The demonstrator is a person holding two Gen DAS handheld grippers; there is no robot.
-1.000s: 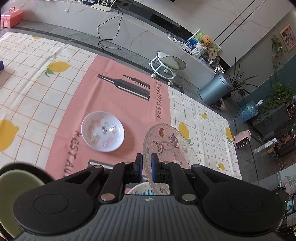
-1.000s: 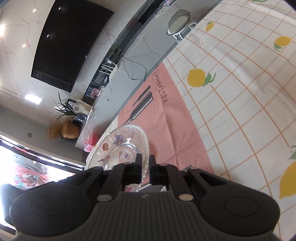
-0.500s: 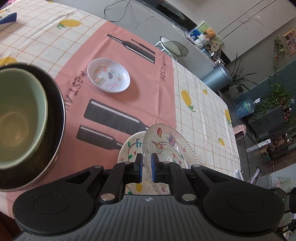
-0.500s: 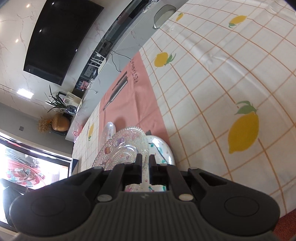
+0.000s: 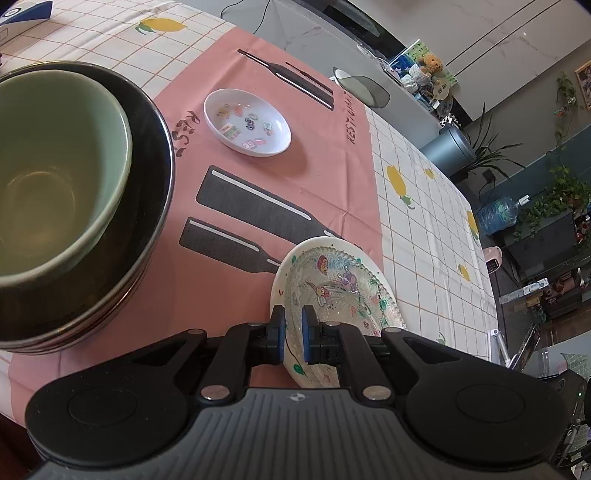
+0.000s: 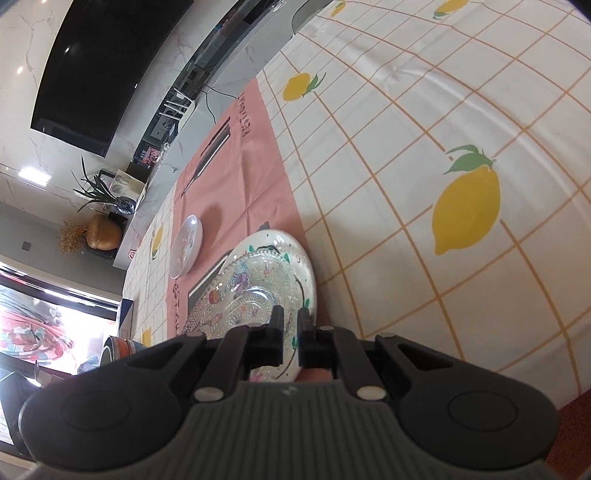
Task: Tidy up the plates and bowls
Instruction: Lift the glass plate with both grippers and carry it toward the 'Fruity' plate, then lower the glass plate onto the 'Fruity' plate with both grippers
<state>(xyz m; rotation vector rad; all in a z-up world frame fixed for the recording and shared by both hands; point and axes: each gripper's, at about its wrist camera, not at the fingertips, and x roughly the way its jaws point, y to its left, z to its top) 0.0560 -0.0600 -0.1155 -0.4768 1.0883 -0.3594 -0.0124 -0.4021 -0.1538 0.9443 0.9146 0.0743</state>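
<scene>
A clear patterned glass plate lies tilted over a white painted plate on the pink part of the tablecloth; I cannot tell whether the two touch. My left gripper is shut on the glass plate's near rim. My right gripper is shut on another part of the same glass plate, with the white plate showing under it. A small white dish with coloured pictures sits farther back on the pink cloth, and it shows as the small dish in the right wrist view.
A green bowl sits inside a stack of dark bowls at the left, close to the left gripper. A blue and white box lies at the far corner. The lemon-print cloth stretches to the right. A stool stands beyond the table.
Both grippers have come down with the glass plate, from above the table to over the white plate. The stack with the green bowl has come into the left view.
</scene>
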